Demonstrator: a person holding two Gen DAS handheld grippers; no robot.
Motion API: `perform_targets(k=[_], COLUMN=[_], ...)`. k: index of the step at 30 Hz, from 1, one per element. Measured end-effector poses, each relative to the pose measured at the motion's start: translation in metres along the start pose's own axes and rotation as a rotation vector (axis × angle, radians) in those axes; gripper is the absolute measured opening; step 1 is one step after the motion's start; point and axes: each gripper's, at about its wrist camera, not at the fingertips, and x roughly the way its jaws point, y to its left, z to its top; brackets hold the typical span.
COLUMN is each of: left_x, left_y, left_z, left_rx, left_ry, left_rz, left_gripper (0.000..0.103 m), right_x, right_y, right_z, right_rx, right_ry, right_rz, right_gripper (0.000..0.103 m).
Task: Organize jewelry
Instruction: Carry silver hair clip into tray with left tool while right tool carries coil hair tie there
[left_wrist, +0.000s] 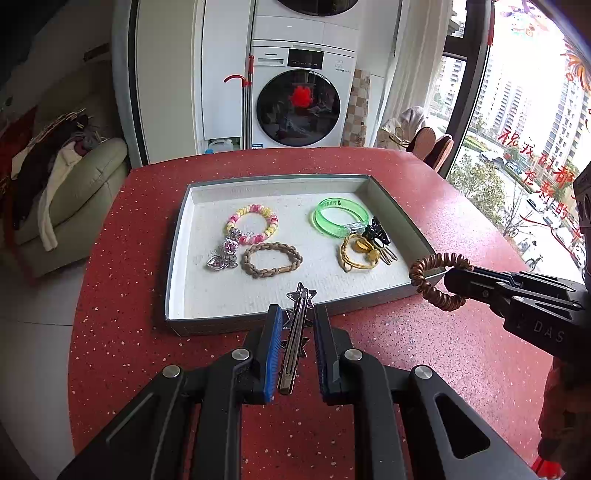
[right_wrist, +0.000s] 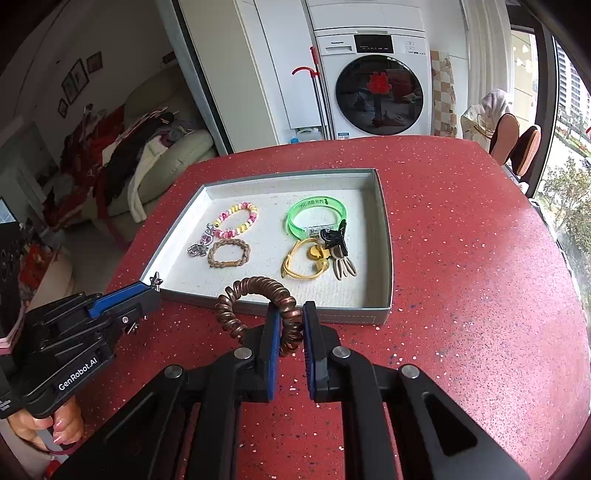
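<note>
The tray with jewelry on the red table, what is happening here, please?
A person is sorting jewelry into the shallow tray. The left hand-held gripper holds a silver star hair clip; the right hand-held gripper holds a brown spiral hair tie. Both hang near the tray's front edge. Bracelets and clips already lie inside.

Each gripper, left gripper (left_wrist: 297, 321) and right gripper (right_wrist: 288, 321), consists of a matte black linkage frame with triangular cut-outs and round silver pivot screws. The fingers (left_wrist: 271, 347) carry ribbed blue pads. White lettering "GenRobot.AI" marks one housing; "DAS" marks the other.
</note>
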Motion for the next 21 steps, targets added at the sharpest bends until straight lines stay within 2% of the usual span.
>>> perform_targets(k=[12,21], left_x=[0.011,0.046], left_y=[0.022,0.035], left_z=[0.028,0.047], left_rx=[0.001,-0.015], left_ry=[-0.023,0.008], left_rz=[0.045,0.086], left_gripper=[0.036,0.036], right_x=[0.026,0.057], right_y=[0.001,-0.006], right_z=[0.021,0.039], right_rx=[0.014,0.044], right_ry=[0.031,0.064], right_rz=[0.021,0.002], right_gripper=[0.013,0.013])
